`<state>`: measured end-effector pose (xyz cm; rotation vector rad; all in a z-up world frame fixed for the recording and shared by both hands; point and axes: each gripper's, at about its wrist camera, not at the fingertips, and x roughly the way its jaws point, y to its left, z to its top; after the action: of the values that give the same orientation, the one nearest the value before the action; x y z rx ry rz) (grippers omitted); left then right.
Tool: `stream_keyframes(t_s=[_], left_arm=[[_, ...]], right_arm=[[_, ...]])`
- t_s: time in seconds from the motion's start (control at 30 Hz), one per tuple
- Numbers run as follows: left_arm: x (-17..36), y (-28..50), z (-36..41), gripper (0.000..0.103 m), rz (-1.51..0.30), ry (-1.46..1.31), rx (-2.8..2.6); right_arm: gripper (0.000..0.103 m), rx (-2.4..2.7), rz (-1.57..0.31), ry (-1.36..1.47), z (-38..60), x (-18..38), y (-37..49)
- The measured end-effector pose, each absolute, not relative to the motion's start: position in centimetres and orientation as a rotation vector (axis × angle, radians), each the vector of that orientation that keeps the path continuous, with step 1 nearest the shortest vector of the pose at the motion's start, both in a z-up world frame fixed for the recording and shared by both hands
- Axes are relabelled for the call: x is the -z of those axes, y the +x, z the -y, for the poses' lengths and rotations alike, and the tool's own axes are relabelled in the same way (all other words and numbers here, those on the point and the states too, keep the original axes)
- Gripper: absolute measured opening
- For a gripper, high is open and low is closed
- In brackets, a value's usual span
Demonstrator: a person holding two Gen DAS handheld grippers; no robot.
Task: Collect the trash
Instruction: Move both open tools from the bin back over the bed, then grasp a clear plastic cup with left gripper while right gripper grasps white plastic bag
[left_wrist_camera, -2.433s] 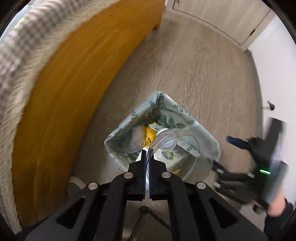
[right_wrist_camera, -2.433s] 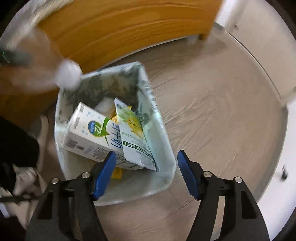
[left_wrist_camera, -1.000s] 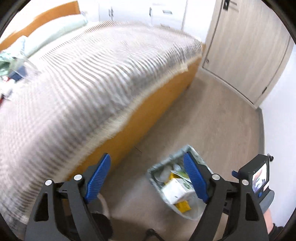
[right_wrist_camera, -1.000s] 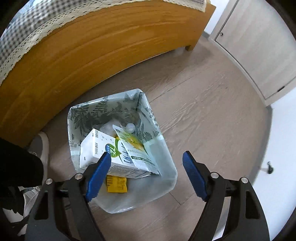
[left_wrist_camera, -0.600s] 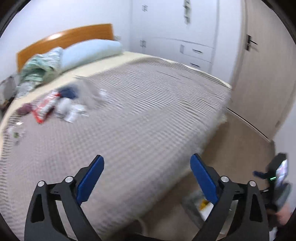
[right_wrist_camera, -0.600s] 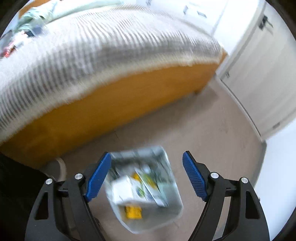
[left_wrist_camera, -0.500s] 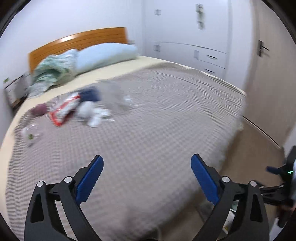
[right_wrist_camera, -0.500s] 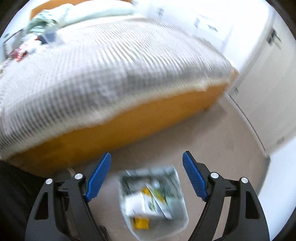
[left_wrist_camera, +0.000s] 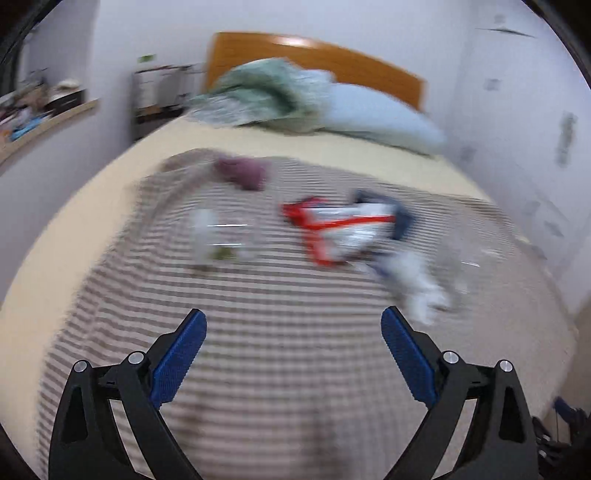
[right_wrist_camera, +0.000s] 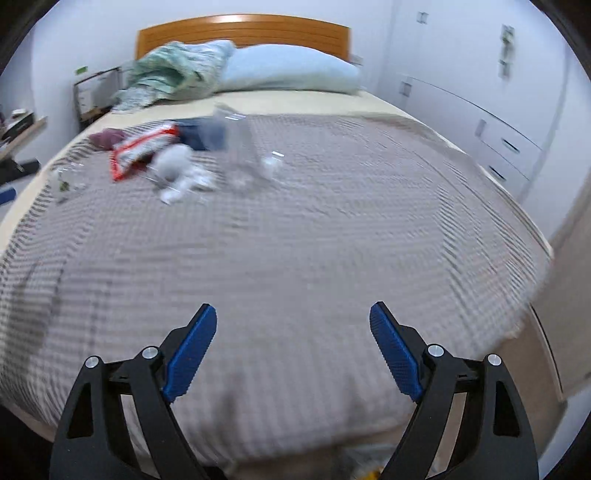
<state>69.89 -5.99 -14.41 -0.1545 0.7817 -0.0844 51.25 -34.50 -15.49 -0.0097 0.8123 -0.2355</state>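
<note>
Trash lies scattered on the far half of the bed's grey checked cover (right_wrist_camera: 295, 240). It includes a red-and-white wrapper (left_wrist_camera: 332, 225) (right_wrist_camera: 142, 147), crumpled white tissue (left_wrist_camera: 421, 288) (right_wrist_camera: 177, 166), a clear plastic bottle (right_wrist_camera: 240, 151), a clear cup (left_wrist_camera: 218, 236) (right_wrist_camera: 68, 179), a maroon lump (left_wrist_camera: 242, 173) (right_wrist_camera: 107, 138) and something dark blue (right_wrist_camera: 195, 136). My left gripper (left_wrist_camera: 293, 325) hangs open over the cover, nothing between its blue pads. My right gripper (right_wrist_camera: 293, 317) is over the bed's near end, its jaws opening and empty. The left wrist view is blurred.
A pale blue pillow (right_wrist_camera: 288, 70) and a bunched green blanket (right_wrist_camera: 173, 70) lie by the wooden headboard (right_wrist_camera: 240, 29). White wardrobe drawers (right_wrist_camera: 498, 136) line the right wall. A shelf (left_wrist_camera: 48, 118) and nightstand (left_wrist_camera: 159, 96) stand left of the bed.
Both grippers swung up from the lined bin on the floor to face the bed top. The left gripper let go of the clear cup and opened wide. The bin has dropped out of view.
</note>
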Motion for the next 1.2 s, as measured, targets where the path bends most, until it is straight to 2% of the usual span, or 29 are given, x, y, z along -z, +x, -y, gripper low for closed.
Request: stream_keyframes(t_s=[0.23, 0.73, 0.87, 0.9, 0.93, 1.0, 1.03, 1.07, 1.13, 1.2], left_arm=[[16.0, 75.7, 0.2, 0.092, -0.813, -0.343, 0.059], [18.9, 82.9, -1.8, 0.085, -0.822, -0.412, 0.064], [20.1, 84.6, -3.2, 0.078, -0.855, -0.47, 0.027], [20.2, 84.8, -3.4, 0.073, -0.848, -0.496, 0.041], [20.1, 85.0, -3.5, 0.059, -0.843, -0.511, 0.062], [20.2, 85.4, -3.4, 0.037, -0.84, -0.539, 0.111], [20.1, 85.3, -3.2, 0.025, -0.834, -0.554, 0.134], [19.7, 85.1, -3.1, 0.02, -0.818, -0.566, 0.169], [18.8, 84.9, -2.6, 0.007, -0.816, -0.557, 0.223], [17.7, 84.3, -2.1, 0.002, -0.812, -0.521, 0.253]], right_arm=[[0.081, 0.103, -0.776, 0.003, 29.1, 16.0, 58.3], [0.081, 0.036, -0.809, -0.023, 26.2, 16.5, 70.3], [0.081, 0.054, -0.843, -0.019, 26.9, 17.3, 73.9], [0.081, 0.047, -0.85, -0.009, 26.9, 17.5, 74.4], [0.081, 0.041, -0.858, -0.001, 27.0, 17.7, 75.0], [0.051, 0.019, -0.897, 0.011, 27.0, 18.4, 75.9], [0.024, 0.012, -0.911, 0.031, 27.0, 18.7, 76.0], [0.018, 0.01, -0.907, 0.041, 26.8, 18.6, 76.0], [0.014, -0.002, -0.886, 0.027, 26.3, 17.9, 75.2], [0.013, -0.014, -0.861, 0.014, 25.7, 16.8, 74.2]])
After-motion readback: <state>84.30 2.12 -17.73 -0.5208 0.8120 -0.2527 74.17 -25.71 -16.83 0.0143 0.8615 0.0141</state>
